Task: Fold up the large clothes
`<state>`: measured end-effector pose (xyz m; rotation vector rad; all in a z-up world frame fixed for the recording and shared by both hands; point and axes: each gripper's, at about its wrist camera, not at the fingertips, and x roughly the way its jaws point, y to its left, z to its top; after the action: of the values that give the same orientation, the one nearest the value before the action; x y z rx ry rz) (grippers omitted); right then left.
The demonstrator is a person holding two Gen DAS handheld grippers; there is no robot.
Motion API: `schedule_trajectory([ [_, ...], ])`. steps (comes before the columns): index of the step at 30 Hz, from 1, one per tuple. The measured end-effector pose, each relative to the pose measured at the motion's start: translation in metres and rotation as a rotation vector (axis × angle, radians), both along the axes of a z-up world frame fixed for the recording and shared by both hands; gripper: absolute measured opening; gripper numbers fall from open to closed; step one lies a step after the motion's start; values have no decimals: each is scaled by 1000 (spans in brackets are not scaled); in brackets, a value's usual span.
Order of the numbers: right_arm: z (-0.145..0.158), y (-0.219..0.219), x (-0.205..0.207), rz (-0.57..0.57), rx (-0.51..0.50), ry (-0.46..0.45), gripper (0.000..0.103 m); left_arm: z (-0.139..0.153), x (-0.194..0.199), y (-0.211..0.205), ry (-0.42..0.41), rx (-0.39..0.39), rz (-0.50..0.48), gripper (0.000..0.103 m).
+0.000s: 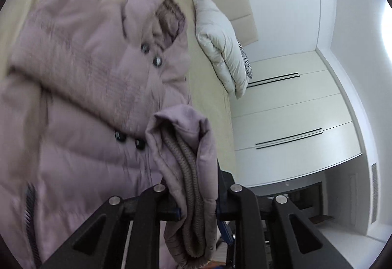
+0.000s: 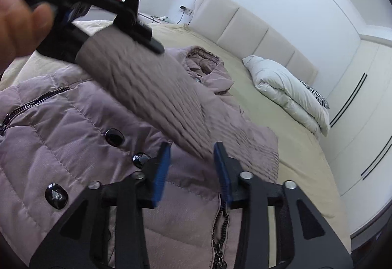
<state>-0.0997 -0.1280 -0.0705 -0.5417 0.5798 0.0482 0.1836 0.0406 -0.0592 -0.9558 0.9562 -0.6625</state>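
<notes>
A mauve quilted puffer coat (image 2: 61, 127) with black buttons and zips lies spread on the bed; it also shows in the left wrist view (image 1: 73, 97). My left gripper (image 1: 193, 195) is shut on the coat's sleeve cuff (image 1: 186, 161), which has a ribbed knit inner cuff. In the right wrist view the left gripper (image 2: 98, 11) holds the sleeve (image 2: 147, 87) lifted above the coat's front. My right gripper (image 2: 191, 171) is open, its blue pads either side of the sleeve's lower part, just above the coat.
The bed has a beige sheet (image 2: 281, 134) and a padded headboard (image 2: 245, 29). A folded white duvet (image 2: 289, 92) lies by the headboard. White wardrobe doors (image 1: 289, 117) stand beyond the bed. A person's hand (image 2: 17, 14) grips the left tool.
</notes>
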Motion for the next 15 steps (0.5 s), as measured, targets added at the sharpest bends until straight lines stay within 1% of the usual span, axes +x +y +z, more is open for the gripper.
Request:
schedule_trajectory([
  [1,1,-4,-2,3,24,-17,72,12,12,10,-38,54,12,20],
  [2,2,-10,-4,4,62,-29,73,23,24,21,-67,112,32,20],
  [4,5,-27,3,-27,160,3,73,32,48,41,-90,211,87,20],
  [5,6,-37,10,-42,218,32,73,30,61,49,-88,250,105,20],
  [7,7,-59,27,-67,342,83,73,18,85,63,-70,353,136,20],
  [9,7,-80,47,-84,460,130,73,-4,104,71,-33,463,145,20],
  [12,11,-119,85,-121,663,173,73,-44,118,84,29,530,159,21],
  [15,14,-157,127,-158,843,192,72,-71,119,95,56,504,176,26],
])
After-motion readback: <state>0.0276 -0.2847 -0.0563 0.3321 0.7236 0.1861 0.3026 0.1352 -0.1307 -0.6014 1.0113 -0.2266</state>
